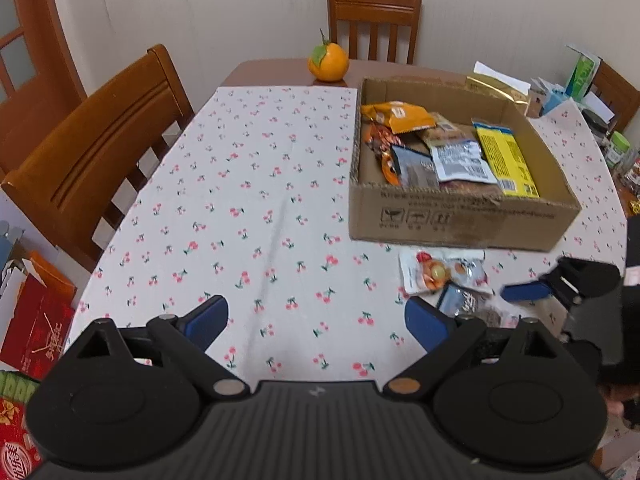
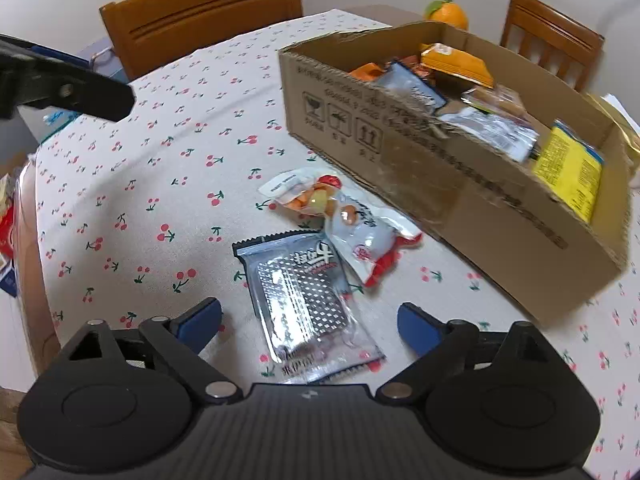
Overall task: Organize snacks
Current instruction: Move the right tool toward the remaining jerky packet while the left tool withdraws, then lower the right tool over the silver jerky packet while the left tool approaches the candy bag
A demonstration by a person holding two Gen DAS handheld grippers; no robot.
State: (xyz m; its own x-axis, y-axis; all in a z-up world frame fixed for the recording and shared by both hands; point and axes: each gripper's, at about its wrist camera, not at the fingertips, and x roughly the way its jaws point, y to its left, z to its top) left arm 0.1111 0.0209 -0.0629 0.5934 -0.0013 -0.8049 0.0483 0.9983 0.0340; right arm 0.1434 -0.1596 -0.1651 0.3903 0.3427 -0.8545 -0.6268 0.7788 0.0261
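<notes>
Both grippers are over the table [image 1: 256, 184] and neither grips anything. The left gripper [image 1: 316, 322] has its jaws spread wide above bare cherry-print cloth near the table's near edge, nothing between them. The right gripper [image 2: 309, 320] is spread just as wide, and the silver packet [image 2: 304, 296] lies flat on the cloth right between its blue fingertips [image 2: 202, 318], though neither pad touches it as far as the view tells.

Just beyond the silver packet sits the white-and-red packet [image 2: 368, 236], overlapping the clear packet of orange sweets [image 2: 308, 196]; the three make a loose cluster on the cloth just in front of the cardboard box [image 2: 460, 184].

The box stands toward the table's right side, open at the top, already holding snacks: an orange bag [image 1: 396, 116] at the back, a yellow packet [image 1: 506, 160] along the right wall, a grey-white packet [image 1: 460, 162] in the middle.

An orange [image 1: 328, 62] with leaves rests at the table's far edge, before a wooden chair [image 1: 374, 24].
</notes>
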